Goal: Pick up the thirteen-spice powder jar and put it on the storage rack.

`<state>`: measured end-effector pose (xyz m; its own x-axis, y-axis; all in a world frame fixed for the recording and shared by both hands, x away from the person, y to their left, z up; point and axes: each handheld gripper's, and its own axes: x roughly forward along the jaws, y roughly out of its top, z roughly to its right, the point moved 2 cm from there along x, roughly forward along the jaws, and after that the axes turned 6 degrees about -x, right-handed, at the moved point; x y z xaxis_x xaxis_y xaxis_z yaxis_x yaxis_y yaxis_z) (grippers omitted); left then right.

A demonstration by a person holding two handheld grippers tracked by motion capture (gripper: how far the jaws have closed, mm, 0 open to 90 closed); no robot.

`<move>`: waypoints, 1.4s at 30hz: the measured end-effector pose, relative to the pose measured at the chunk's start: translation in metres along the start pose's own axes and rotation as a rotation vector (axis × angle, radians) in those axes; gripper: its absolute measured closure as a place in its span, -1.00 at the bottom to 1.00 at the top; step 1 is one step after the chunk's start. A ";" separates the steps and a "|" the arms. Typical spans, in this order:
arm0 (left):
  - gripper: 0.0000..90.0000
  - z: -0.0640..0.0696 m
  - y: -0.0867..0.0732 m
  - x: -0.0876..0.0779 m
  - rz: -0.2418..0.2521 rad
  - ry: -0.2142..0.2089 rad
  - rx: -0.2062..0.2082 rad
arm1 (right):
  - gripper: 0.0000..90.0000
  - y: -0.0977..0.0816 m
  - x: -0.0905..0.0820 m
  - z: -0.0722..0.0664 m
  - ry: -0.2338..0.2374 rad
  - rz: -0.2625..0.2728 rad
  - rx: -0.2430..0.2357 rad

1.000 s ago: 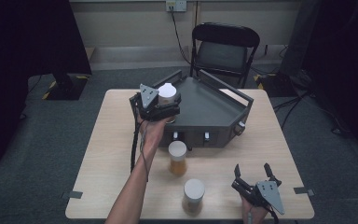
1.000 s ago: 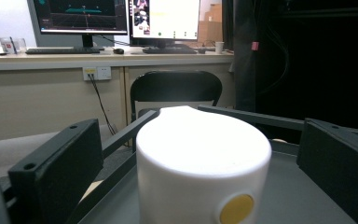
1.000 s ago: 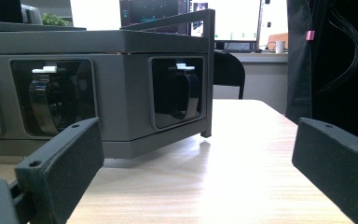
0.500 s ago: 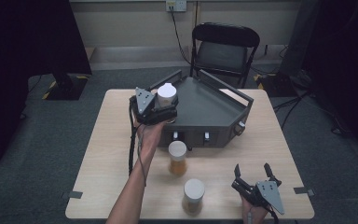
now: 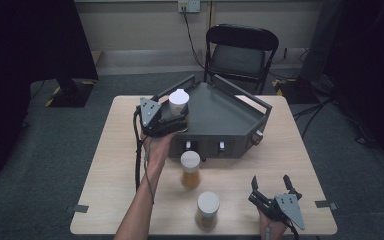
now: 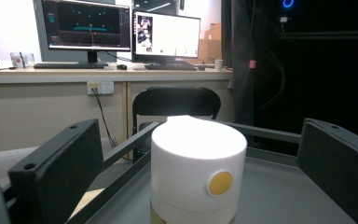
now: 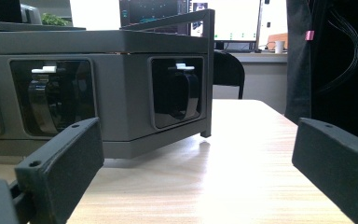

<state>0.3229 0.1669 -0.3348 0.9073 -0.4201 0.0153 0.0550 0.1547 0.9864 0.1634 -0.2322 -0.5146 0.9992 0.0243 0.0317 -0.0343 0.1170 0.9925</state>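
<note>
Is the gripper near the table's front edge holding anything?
No: in the high view the right gripper rests on the table with its fingers spread and nothing between them.

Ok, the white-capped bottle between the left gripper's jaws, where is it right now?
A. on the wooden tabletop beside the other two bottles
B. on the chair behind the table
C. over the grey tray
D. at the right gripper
C: the left gripper has the white-capped bottle at the near left corner of the grey tray, and the left gripper view shows tray floor all around the bottle.
</note>
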 end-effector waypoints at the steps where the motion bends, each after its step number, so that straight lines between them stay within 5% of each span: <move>1: -0.99 0.000 0.001 -0.001 -0.001 -0.003 0.002 | -0.98 0.000 0.000 0.000 0.000 0.000 0.000; 15: -0.99 0.005 0.002 -0.022 0.037 -0.018 0.014 | -0.98 0.000 0.000 0.000 -0.002 0.000 0.000; 42: -0.99 0.000 -0.028 -0.071 0.089 0.029 -0.034 | -0.98 0.000 0.000 0.000 -0.002 0.000 0.001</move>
<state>0.2572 0.1927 -0.3634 0.9210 -0.3772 0.0976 -0.0130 0.2207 0.9753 0.1634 -0.2319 -0.5146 0.9992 0.0222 0.0320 -0.0343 0.1164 0.9926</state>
